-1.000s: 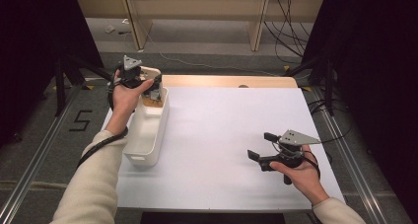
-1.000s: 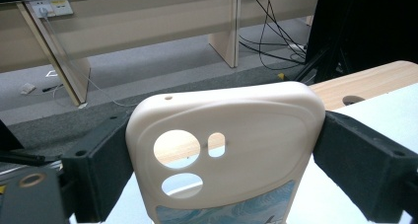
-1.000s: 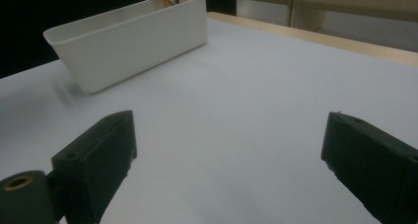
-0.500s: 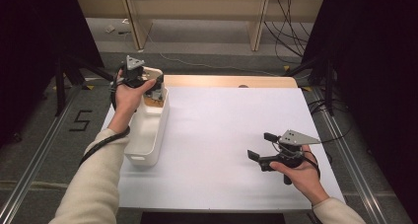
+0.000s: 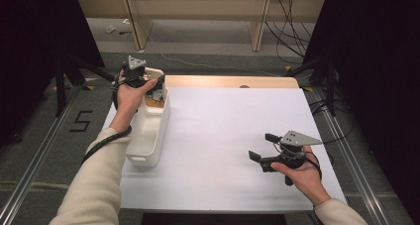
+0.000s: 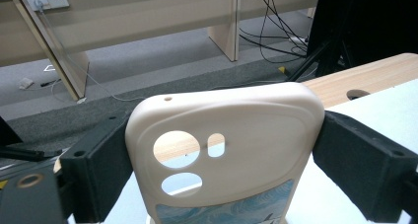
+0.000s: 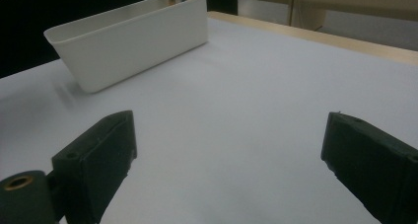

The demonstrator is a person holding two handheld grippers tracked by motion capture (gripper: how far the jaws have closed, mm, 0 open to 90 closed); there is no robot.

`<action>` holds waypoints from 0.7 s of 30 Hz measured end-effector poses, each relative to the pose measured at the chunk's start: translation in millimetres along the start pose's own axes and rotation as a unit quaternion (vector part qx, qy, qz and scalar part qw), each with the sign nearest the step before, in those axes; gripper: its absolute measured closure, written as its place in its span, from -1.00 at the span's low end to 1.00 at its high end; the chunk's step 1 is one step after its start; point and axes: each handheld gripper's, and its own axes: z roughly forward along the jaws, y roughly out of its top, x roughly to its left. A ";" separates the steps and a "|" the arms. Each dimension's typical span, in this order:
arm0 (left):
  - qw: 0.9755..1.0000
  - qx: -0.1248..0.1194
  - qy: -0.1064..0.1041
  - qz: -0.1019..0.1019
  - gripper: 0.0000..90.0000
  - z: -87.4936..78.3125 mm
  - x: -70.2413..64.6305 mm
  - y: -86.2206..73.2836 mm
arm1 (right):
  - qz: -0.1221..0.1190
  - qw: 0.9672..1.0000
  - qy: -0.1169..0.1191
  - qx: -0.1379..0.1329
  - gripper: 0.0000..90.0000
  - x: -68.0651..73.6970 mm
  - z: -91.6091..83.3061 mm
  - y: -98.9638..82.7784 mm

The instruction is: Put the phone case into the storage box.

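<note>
A cream phone case (image 6: 231,135) with camera cut-outs and a blue print at its lower end stands upright between my left gripper's (image 6: 222,160) black pads, which press on its two long edges. In the high view this left gripper (image 5: 154,88) hangs over the far end of a long white bin (image 5: 148,136) at the table's left side. My right gripper (image 5: 261,146) rests low over the white tabletop (image 5: 218,121) at the near right. It is open, and its jaws (image 7: 231,150) stand wide apart with nothing between them.
The white bin (image 7: 133,41) lies lengthwise along the table's left edge, with something small sticking up at its far end. A strip of bare wood (image 5: 228,81) with a cable hole runs along the table's far edge. Cables lie on the floor beyond.
</note>
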 end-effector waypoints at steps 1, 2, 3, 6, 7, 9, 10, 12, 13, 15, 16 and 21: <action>1.000 0.000 0.000 0.000 -0.77 0.3 0.0 0.0 | 0.000 1.000 0.000 0.000 -0.83 -0.1 0.0 0.0; 1.000 0.001 0.000 0.001 -0.77 0.5 -0.1 -0.1 | 0.000 1.000 0.000 0.000 -0.83 -0.2 0.0 -0.1; 1.000 0.001 0.000 0.000 -0.77 0.7 -0.2 -0.1 | 0.000 1.000 0.000 0.000 -0.83 -0.2 0.0 -0.1; 1.000 0.002 0.001 0.000 -0.77 1.2 0.2 -0.3 | 0.000 1.000 0.000 0.000 -0.83 0.0 0.1 -0.1; 1.000 0.003 0.001 0.000 -0.77 1.4 0.3 -0.5 | 0.000 1.000 0.000 0.000 -0.83 -0.1 0.1 -0.1; 1.000 0.004 0.001 0.000 -0.77 2.0 0.9 -0.8 | -0.001 1.000 0.000 0.000 -0.83 -0.2 0.1 -0.2; 1.000 0.004 0.002 -0.001 -0.77 2.3 1.0 -1.0 | 0.000 1.000 0.000 0.000 -0.83 -0.2 0.0 -0.2; 1.000 0.006 0.002 -0.001 -0.77 2.7 1.1 -1.3 | 0.000 1.000 0.000 0.000 -0.83 -0.3 0.1 -0.2; 1.000 0.006 0.002 -0.001 -0.77 3.1 1.1 -1.5 | 0.000 1.000 -0.001 0.000 -0.83 -0.3 0.1 -0.2; 1.000 0.007 0.002 -0.001 -0.77 3.5 1.6 -1.8 | 0.000 1.000 0.000 0.000 -0.83 -0.3 0.1 -0.1; 1.000 0.008 0.003 -0.001 -0.77 3.7 1.8 -2.0 | 0.000 1.000 -0.001 0.000 -0.83 -0.3 0.1 -0.2; 1.000 0.009 0.003 -0.002 -0.77 4.7 2.5 -3.5 | 0.000 1.000 0.000 0.000 -0.83 -0.2 0.3 -0.3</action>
